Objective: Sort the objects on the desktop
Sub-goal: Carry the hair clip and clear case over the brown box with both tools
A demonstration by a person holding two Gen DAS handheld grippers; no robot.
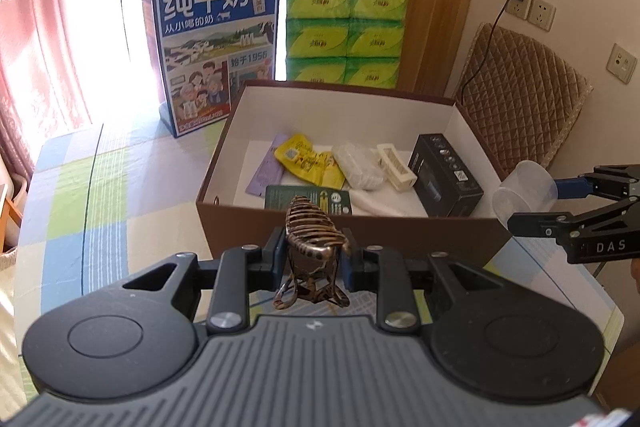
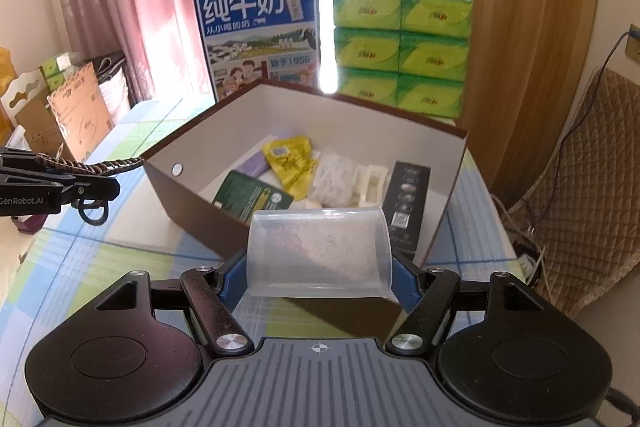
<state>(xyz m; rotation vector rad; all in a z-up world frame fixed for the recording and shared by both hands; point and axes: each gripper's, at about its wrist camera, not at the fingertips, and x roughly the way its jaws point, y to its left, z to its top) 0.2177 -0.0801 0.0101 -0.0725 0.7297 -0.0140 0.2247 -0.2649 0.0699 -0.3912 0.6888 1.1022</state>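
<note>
Clear plastic cup (image 2: 318, 253) sits clamped in your right gripper (image 2: 318, 267), centre frame; your left gripper (image 1: 310, 263) grips the clip (image 1: 312, 247). The box (image 2: 192, 205) lies just ahead of both.

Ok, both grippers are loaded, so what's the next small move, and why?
Probably carry the left gripper forward over the near wall of the box and let go there. It is shut on the hair clip, which hangs just short of that wall, and the right gripper, shut on the clear cup, is also outside the box.
</note>
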